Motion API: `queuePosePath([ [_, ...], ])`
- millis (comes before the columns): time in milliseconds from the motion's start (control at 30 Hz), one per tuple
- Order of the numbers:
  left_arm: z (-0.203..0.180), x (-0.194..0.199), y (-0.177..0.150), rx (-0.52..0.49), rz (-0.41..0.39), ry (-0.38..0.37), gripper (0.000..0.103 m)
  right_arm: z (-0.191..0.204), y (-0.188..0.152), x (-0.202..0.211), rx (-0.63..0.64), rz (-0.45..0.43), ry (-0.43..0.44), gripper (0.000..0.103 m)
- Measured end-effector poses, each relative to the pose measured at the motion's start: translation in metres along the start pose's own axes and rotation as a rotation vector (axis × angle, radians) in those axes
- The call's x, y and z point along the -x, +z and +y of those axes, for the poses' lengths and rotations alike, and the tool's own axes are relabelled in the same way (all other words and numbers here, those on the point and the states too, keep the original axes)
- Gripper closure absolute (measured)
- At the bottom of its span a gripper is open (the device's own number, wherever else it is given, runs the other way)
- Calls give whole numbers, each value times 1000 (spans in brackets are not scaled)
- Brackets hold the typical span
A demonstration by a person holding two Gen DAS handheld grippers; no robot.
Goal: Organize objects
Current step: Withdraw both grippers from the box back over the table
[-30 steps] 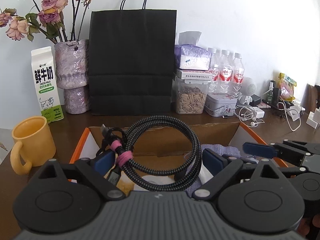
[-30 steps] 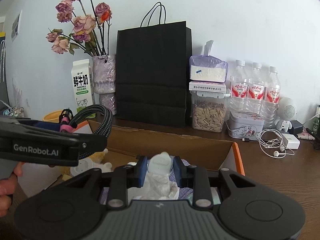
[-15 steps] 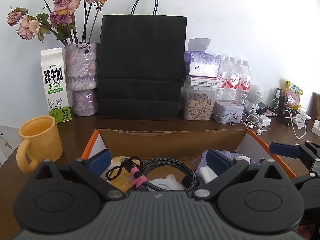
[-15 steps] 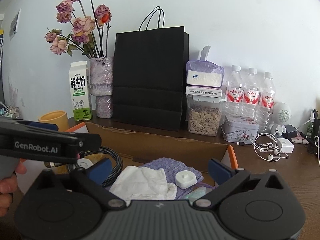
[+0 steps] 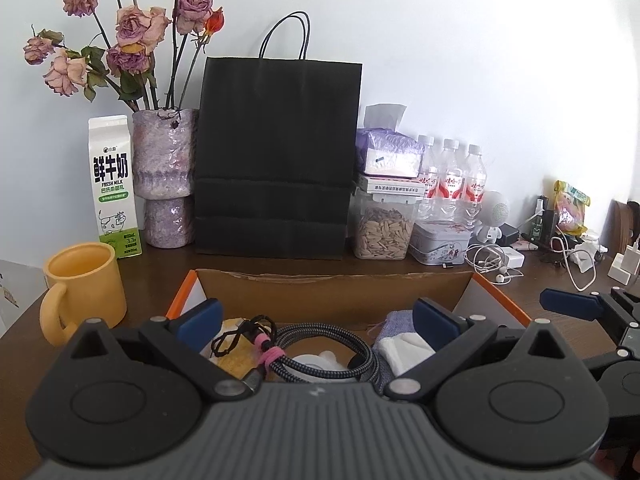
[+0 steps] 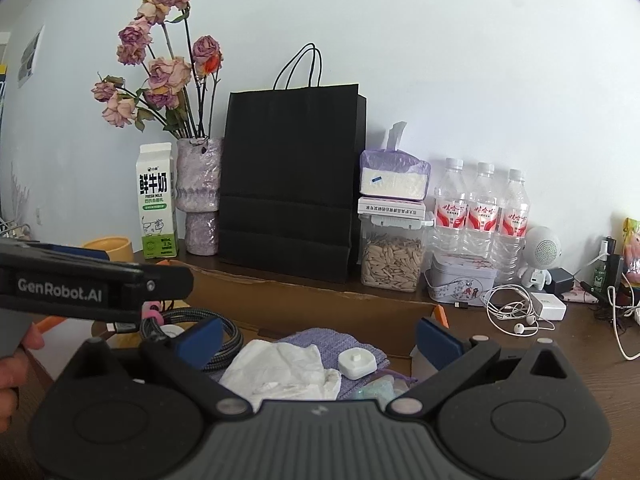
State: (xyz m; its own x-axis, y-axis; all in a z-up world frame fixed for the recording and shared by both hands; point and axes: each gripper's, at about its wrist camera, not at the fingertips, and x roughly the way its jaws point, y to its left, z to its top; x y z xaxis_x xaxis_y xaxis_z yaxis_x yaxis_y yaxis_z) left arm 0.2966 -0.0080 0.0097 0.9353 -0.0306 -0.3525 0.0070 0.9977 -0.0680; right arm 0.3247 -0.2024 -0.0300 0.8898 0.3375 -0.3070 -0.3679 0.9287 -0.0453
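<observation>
An open cardboard box [image 5: 332,294] with orange edges lies in front of both grippers. In the left wrist view, a coiled braided cable [image 5: 320,346] with a pink tie rests in it, below my open left gripper [image 5: 316,320], whose blue pads hold nothing. In the right wrist view, crumpled white tissue [image 6: 280,368], a small white square device [image 6: 357,364] and a purple cloth [image 6: 320,338] lie in the box [image 6: 320,304]. My right gripper [image 6: 318,336] stands wide open above them. The cable [image 6: 224,340] lies beside the tissue.
Along the wall stand a milk carton [image 5: 114,188], a vase of dried roses [image 5: 164,176], a black paper bag [image 5: 276,160], a seed jar [image 5: 384,228] and water bottles [image 5: 452,184]. A yellow mug [image 5: 84,280] sits left of the box. Earphones and chargers [image 6: 516,308] clutter the right.
The left gripper let the coiled cable drop into the box. The right gripper opened off the white tissue and device, which now lie in the box. Both grippers drew back.
</observation>
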Motion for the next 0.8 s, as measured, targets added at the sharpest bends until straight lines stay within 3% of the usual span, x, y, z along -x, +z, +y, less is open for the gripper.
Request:
queuePosePath([
  [400,-8,36,-20,-19,-14,-1,0,7,-20,48,10,-21,-15,0],
  [800,-6,69,-41,12,20,14,0,18,-43,79,11,24,-9,0],
])
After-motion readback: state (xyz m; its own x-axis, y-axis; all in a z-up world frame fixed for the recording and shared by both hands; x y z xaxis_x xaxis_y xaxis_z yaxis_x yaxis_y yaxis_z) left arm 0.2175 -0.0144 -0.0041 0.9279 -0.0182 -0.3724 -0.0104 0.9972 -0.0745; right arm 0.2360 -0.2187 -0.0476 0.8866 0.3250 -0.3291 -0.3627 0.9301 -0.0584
